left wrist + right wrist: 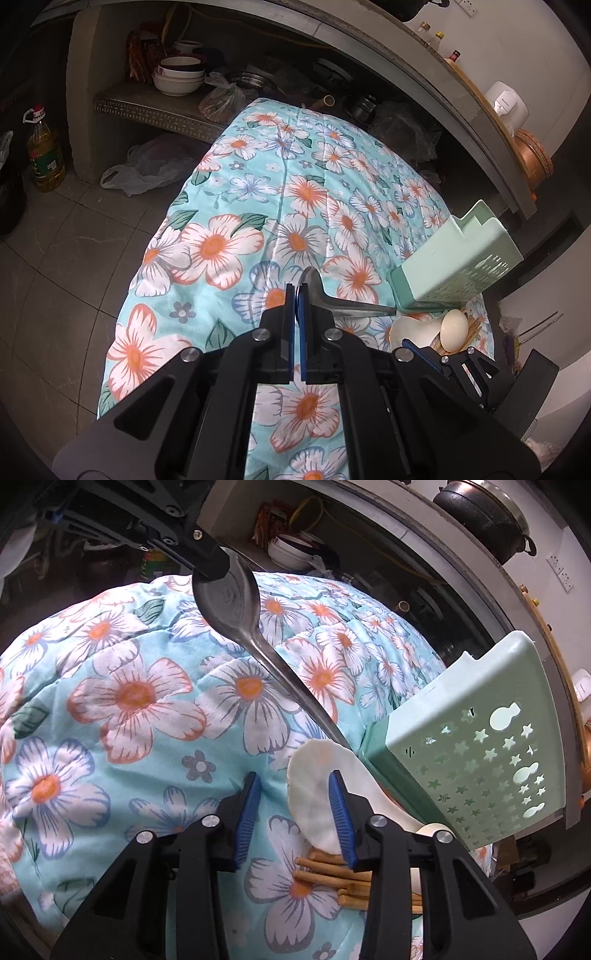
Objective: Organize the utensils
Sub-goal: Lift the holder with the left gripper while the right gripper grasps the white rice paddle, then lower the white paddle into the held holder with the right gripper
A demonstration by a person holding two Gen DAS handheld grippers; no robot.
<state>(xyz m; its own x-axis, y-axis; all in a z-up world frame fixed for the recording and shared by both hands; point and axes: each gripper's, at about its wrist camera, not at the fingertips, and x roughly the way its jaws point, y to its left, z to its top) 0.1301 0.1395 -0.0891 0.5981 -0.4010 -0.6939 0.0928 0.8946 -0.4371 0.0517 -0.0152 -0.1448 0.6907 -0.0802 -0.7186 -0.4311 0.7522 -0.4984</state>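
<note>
My left gripper [296, 291] is shut on the bowl of a metal spoon [325, 297]; the spoon [240, 605] slants with its handle end reaching the mouth of a green utensil holder [454, 258] that lies tilted on the floral quilt. The holder also shows in the right wrist view [469, 746]. My right gripper [295, 790] is open, its right pad over a white ceramic spoon [314, 797]. A second white spoon [453, 328] and several wooden chopsticks [332, 875] lie beside it.
The floral quilt [258, 206] covers the work surface. Behind it a shelf holds stacked bowls [181, 75] and pots. An oil bottle [44, 158] and a plastic bag [147, 166] sit on the tiled floor at left. A counter edge [461, 107] runs along the right.
</note>
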